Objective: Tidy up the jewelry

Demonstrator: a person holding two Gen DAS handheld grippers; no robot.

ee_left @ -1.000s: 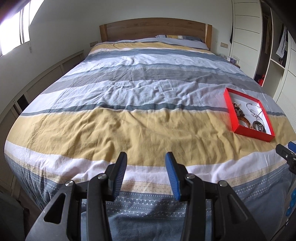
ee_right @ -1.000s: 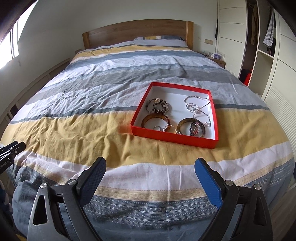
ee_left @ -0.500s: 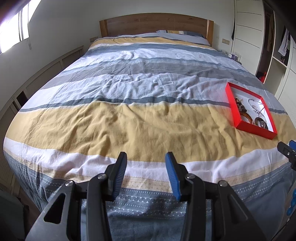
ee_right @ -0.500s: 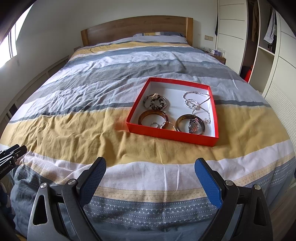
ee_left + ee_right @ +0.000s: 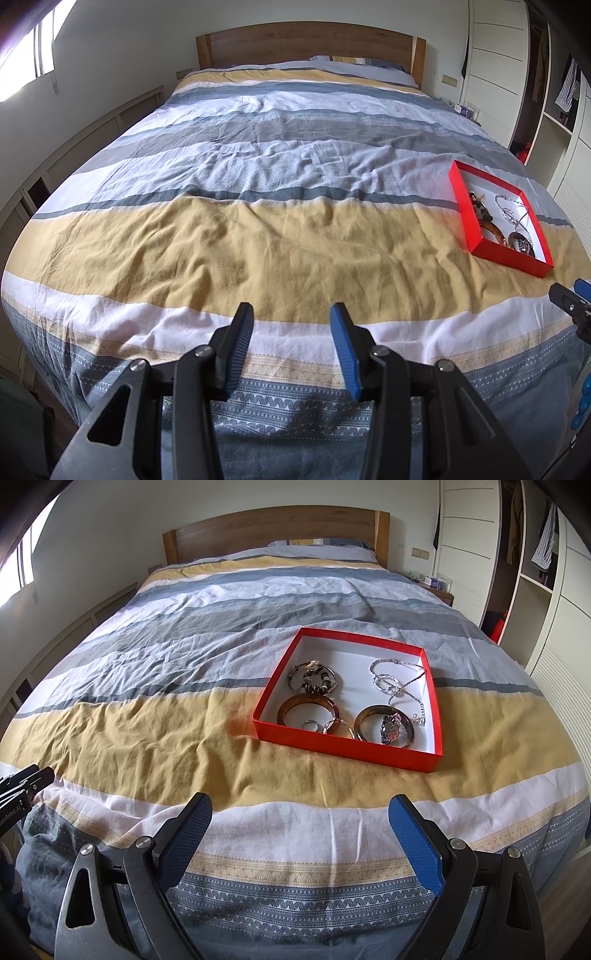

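A shallow red box point(image 5: 347, 743) with a white inside lies on the striped bedspread. It holds a beaded bracelet point(image 5: 314, 678), two brown bangles point(image 5: 308, 709), a silver chain point(image 5: 397, 681), small rings point(image 5: 311, 725) and a watch point(image 5: 390, 729). My right gripper point(image 5: 300, 816) is open and empty over the foot of the bed, short of the box. My left gripper point(image 5: 291, 328) is open and empty over the foot of the bed, far left of the box point(image 5: 509, 258).
The bed point(image 5: 258, 206) fills both views, with a wooden headboard point(image 5: 273, 531) at the far end. A wardrobe with open shelves point(image 5: 532, 576) stands at the right. A nightstand point(image 5: 436, 587) sits by the bed head.
Both grippers have moved forward and lower toward the bed; the red box looks nearer in the right wrist view. Both stay open.
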